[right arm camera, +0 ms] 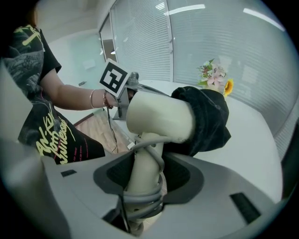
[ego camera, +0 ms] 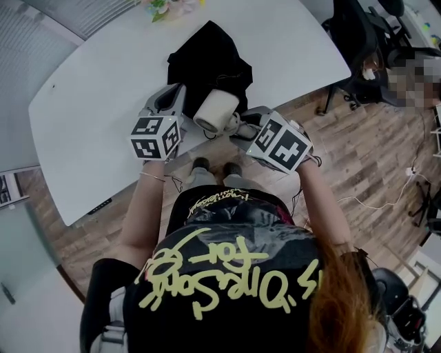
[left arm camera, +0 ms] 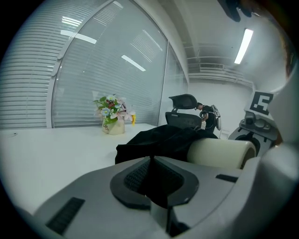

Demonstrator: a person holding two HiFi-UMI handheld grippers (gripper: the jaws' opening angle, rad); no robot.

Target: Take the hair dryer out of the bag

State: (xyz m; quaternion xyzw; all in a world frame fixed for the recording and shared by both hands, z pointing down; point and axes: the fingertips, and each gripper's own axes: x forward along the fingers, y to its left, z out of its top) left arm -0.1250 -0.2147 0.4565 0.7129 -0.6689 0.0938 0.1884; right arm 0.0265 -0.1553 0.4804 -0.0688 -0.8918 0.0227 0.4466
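A cream hair dryer [ego camera: 215,110] lies at the table's near edge, its front end still inside the mouth of a black cloth bag [ego camera: 207,58]. My right gripper [ego camera: 239,128] is shut on the dryer's handle [right arm camera: 142,172], which has a grey cord wound round it. In the right gripper view the barrel [right arm camera: 159,116] points away and the bag [right arm camera: 210,116] covers its far end. My left gripper [ego camera: 178,96] sits just left of the dryer, and in its own view [left arm camera: 152,163] it is shut on a fold of the black bag [left arm camera: 159,140]. The dryer [left arm camera: 219,151] shows at that view's right.
The white table [ego camera: 103,103] stretches away to the left and behind the bag. A small pot of flowers [ego camera: 165,7] stands at its far edge. Black office chairs [ego camera: 355,34] stand on the wooden floor to the right.
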